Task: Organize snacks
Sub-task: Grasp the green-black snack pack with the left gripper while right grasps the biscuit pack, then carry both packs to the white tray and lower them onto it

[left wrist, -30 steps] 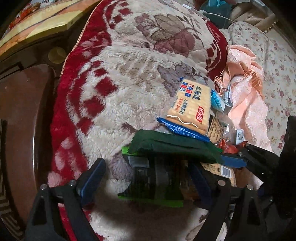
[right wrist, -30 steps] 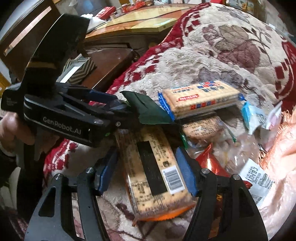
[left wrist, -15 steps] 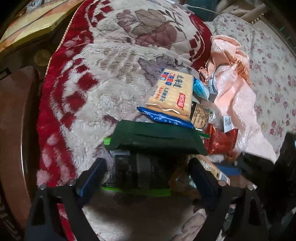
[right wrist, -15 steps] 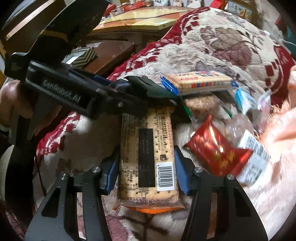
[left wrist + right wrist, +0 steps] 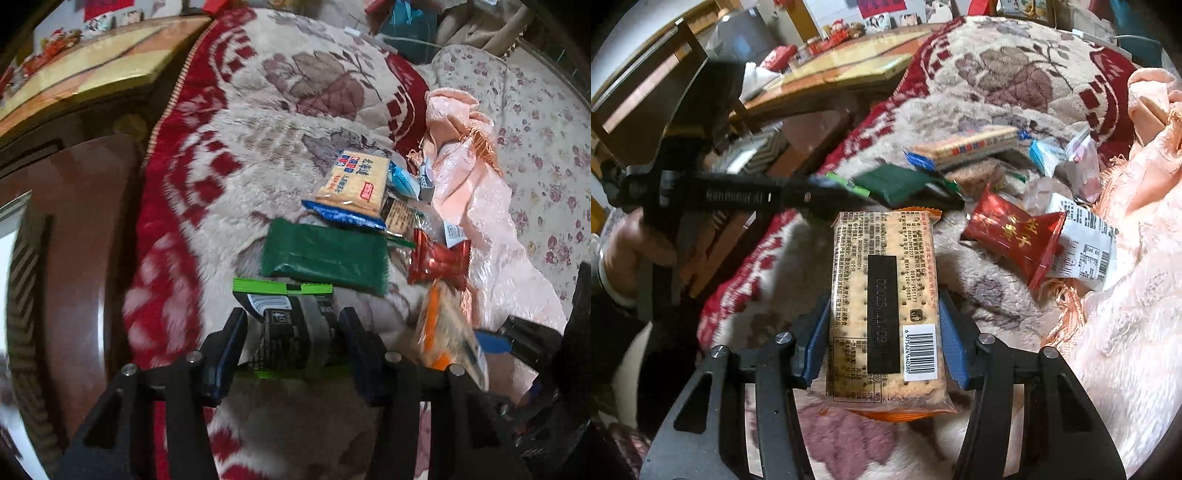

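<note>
My left gripper (image 5: 291,332) is shut on a black snack pack with green edges (image 5: 291,325), held just above the blanket. A dark green pack (image 5: 325,254) lies just beyond it. My right gripper (image 5: 882,332) is shut on an orange cracker pack (image 5: 882,295), barcode side up; that pack also shows in the left wrist view (image 5: 448,332). A blue-ended cracker pack (image 5: 352,184), a red sachet (image 5: 1012,236) and a white labelled sachet (image 5: 1082,247) lie further on. The left gripper crosses the right wrist view (image 5: 798,194) at the left.
The snacks lie on a red and beige plush blanket (image 5: 236,155). A pink satin cloth (image 5: 476,192) lies at the right. A dark wooden chair or table (image 5: 66,236) stands at the left, and a table with a yellow top (image 5: 849,62) behind.
Both grippers have closed on their packs and drawn back toward me. The dark green pack, earlier over the left gripper's pack, now lies apart beyond it.
</note>
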Demonstrator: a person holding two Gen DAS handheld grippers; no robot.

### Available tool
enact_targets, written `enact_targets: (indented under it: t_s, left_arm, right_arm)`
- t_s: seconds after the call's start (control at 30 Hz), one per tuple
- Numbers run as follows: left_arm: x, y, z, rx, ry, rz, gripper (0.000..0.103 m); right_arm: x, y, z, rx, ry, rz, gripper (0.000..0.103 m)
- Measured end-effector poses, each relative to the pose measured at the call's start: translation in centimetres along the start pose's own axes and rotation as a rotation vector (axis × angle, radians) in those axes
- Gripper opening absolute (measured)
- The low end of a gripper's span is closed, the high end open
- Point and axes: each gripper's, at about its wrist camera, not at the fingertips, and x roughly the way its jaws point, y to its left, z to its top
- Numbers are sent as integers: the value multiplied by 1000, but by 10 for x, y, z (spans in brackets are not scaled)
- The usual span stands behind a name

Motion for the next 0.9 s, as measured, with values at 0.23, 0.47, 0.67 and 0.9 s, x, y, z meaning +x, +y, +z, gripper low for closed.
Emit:
enact_targets:
  t_s: [0.23,0.47,0.67,0.9]
  left_arm:
    - [-31,16,-35,-58,-50,37,54]
    - [-74,34,-62,-96,-127,84,54]
    - [-110,55,-77,-112,-180,176,54]
    - [-141,85,-90,-153,-229,261,54]
  right_arm:
    - [-1,27,3,-27,-10,23,53]
    - [3,56,5,-45,-6,69,53]
    - [7,90,17,-96,-12,106,53]
    - [18,125,28,-128,-8,140,53]
